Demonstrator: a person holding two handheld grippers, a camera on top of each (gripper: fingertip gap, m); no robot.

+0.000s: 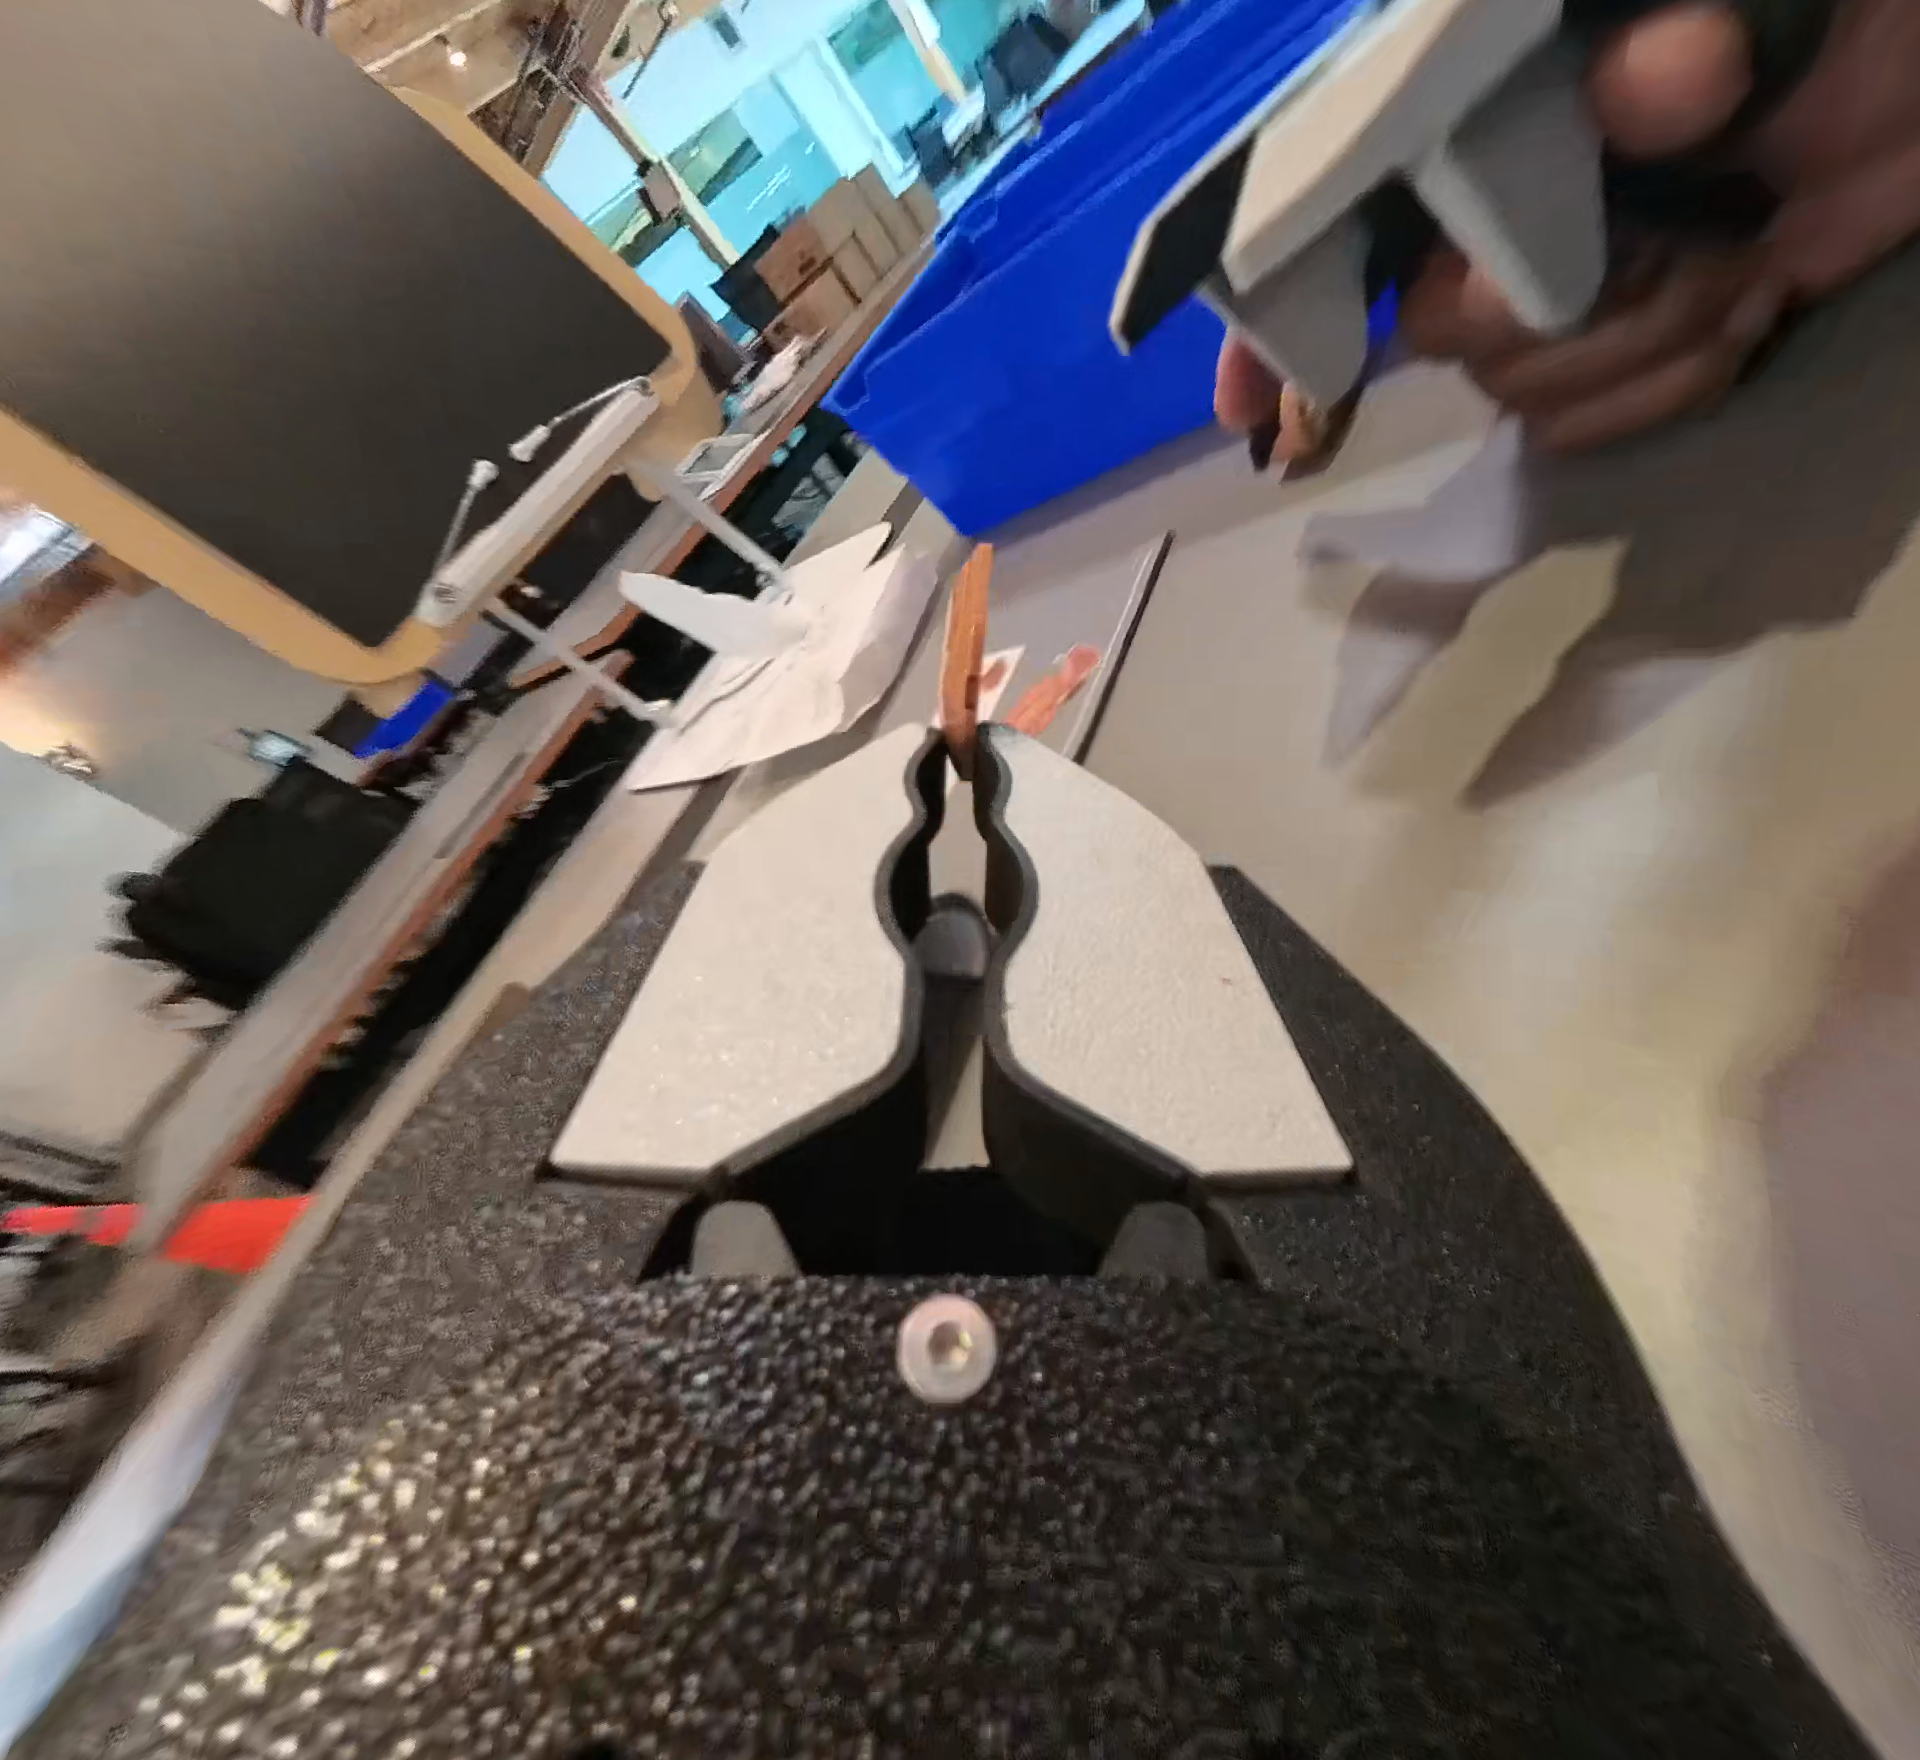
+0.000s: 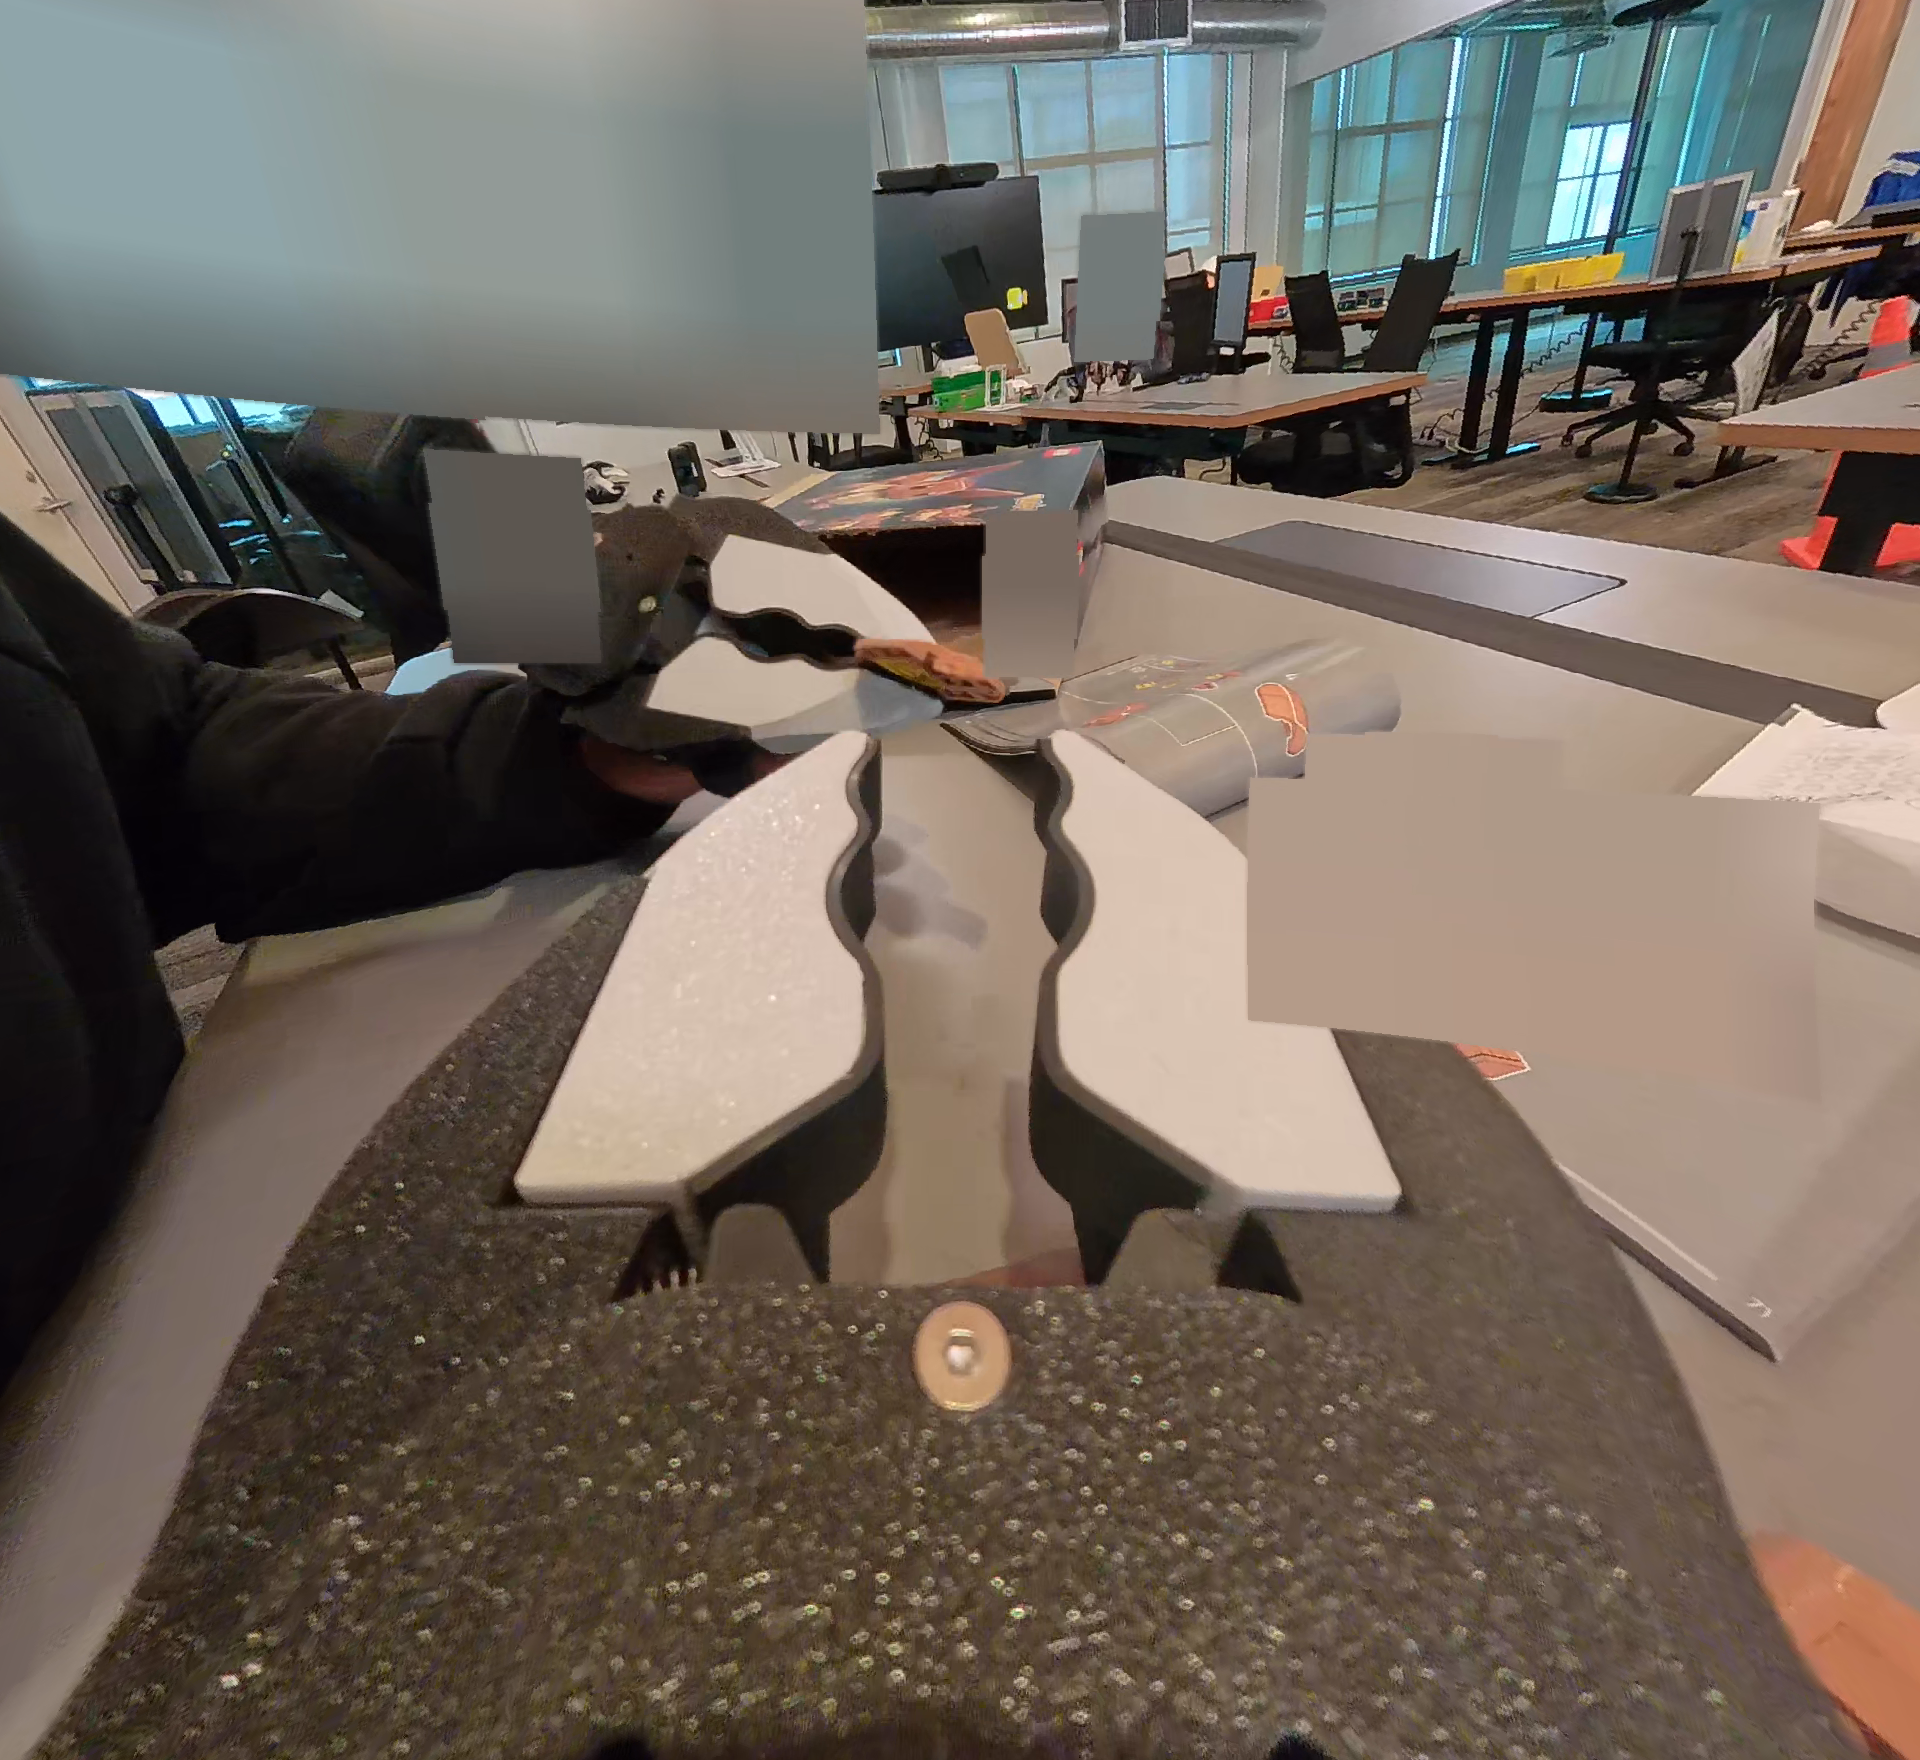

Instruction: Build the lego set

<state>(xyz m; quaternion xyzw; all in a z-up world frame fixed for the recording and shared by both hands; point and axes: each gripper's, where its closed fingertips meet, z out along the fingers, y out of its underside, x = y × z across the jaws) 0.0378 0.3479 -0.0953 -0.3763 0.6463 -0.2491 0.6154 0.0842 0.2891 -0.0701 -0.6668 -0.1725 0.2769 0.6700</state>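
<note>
Bright daylight; left view motion-blurred, both edge-warped.

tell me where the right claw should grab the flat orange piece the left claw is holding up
Take the free end of the orange piece, the part sticking out past the left claw. Come from its open far end, the right claw closing on the two flat faces; it is thin and edge-on.

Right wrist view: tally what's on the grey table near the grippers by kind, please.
Grippers: 2, the left gripper shut on a flat orange-brown piece, the right gripper open and bare
Flat orange-brown pieces: 1
Open printed boxes: 1
Printed booklets: 1
Total: 5
</note>
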